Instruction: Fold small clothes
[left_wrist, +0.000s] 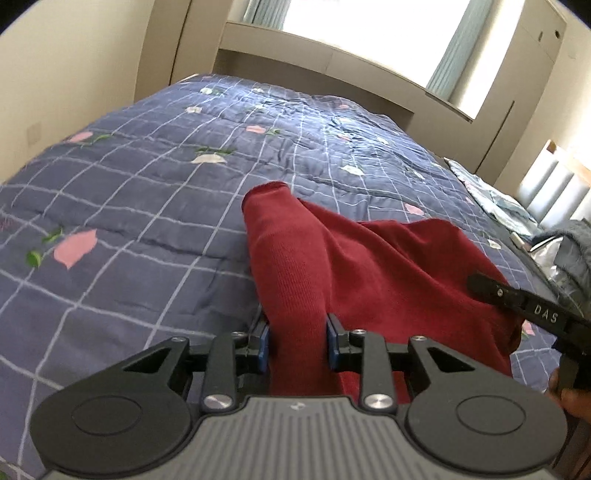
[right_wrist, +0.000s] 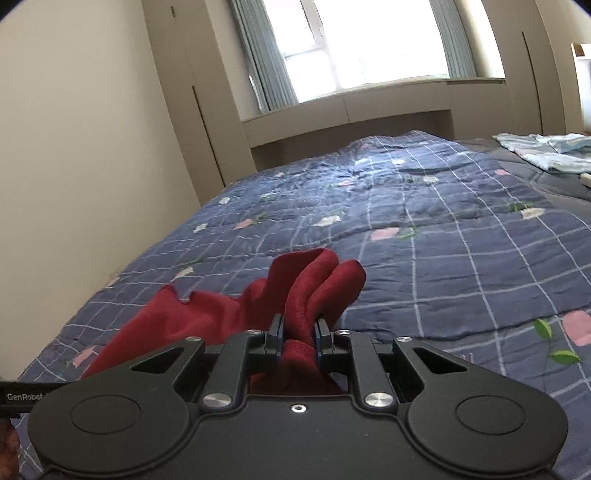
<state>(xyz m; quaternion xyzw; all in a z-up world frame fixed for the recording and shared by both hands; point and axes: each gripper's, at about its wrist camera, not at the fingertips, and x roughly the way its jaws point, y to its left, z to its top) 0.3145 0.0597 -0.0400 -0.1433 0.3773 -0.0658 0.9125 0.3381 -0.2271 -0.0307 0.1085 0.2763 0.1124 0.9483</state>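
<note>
Both claws pinching red garment: left claw clamped on one bunched edge, right claw on another, cloth draped over blue checked quilt. Mid-lift, likely spreading stage. Next: pull apart, lay flat before folding.
</note>
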